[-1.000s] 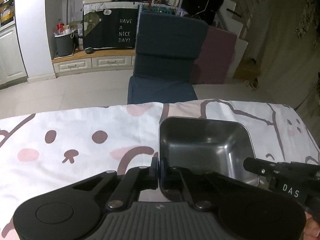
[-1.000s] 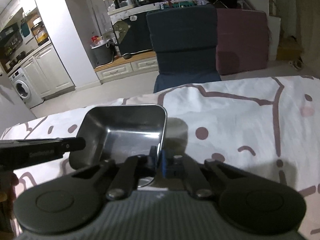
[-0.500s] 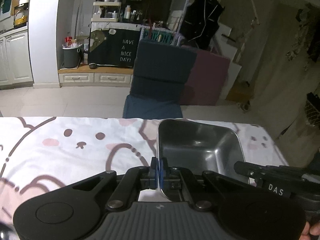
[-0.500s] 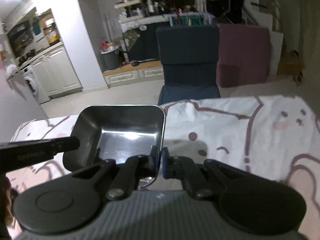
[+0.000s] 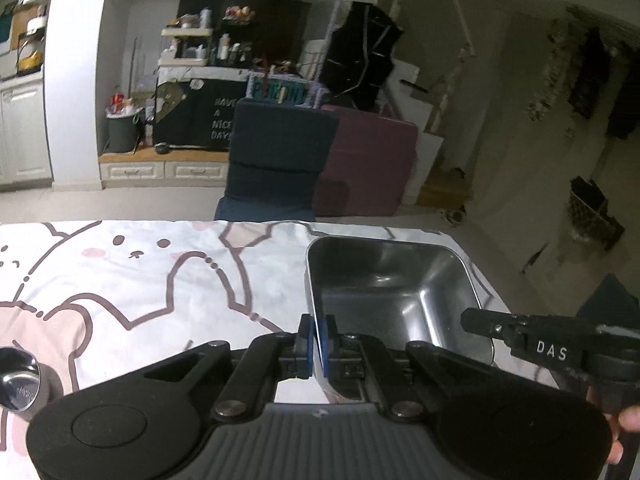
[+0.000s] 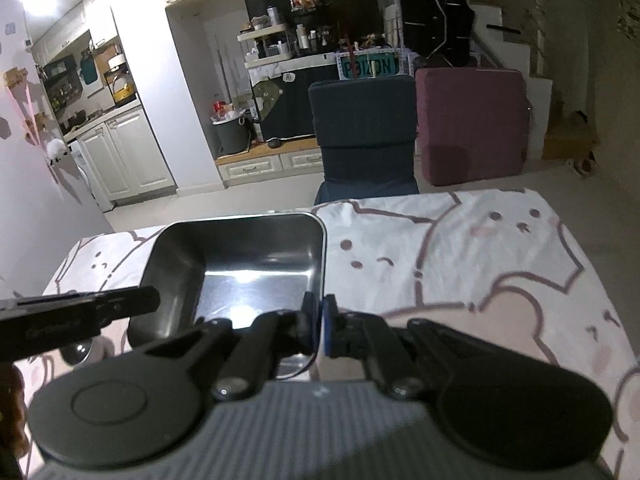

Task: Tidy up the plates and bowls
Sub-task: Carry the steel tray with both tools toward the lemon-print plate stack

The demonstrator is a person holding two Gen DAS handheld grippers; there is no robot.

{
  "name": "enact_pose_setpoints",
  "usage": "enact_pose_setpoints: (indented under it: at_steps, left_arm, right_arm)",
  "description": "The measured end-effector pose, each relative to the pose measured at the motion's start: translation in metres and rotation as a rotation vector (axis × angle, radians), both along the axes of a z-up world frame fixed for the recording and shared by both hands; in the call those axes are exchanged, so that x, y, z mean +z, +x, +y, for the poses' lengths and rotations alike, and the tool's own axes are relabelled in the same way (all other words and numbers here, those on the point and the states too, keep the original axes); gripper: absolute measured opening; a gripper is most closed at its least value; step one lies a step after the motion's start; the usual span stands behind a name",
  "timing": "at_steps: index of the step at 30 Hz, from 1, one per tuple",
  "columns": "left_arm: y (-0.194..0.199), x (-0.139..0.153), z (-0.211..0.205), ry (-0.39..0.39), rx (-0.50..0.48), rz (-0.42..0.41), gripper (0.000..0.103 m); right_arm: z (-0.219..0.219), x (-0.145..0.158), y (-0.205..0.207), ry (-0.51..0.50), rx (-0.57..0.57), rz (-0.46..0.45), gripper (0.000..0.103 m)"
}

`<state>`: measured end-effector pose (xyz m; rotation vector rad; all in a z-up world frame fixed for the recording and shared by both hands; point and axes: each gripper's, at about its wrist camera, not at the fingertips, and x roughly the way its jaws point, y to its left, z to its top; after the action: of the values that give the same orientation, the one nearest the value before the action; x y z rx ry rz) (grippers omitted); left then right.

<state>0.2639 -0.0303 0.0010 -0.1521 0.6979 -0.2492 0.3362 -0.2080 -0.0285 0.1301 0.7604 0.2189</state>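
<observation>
Steel tray [image 5: 394, 292] is clamped by its left rim in left tool [image 5: 316, 340] and right rim in right tool [image 6: 319, 322], presumably for level carrying above the worktop [image 5: 140, 280].

I am in a home. White kitchen cupboards [image 6: 120, 156] stand on one side with a washing machine [image 6: 86, 182] next to them. Shelves [image 6: 276, 46] hold bottles. I see a blue chair [image 6: 366, 136], a bin [image 5: 122, 130], and a bunny cloth [image 5: 140, 280] on my bench.
</observation>
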Motion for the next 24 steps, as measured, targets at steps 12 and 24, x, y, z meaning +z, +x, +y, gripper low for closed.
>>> enact_pose_setpoints:
  at_steps: [12,24]
  left_arm:
    - [-0.044,-0.028,-0.047,-0.014,-0.087,0.05,0.004]
    - [-0.038,-0.069,-0.094,0.038,-0.114,0.111,0.004]
  right_arm:
    - [-0.056,-0.008,-0.074,0.008,-0.036,0.027,0.004]
    - [-0.082,-0.025,-0.104,-0.083,-0.081,0.06,0.005]
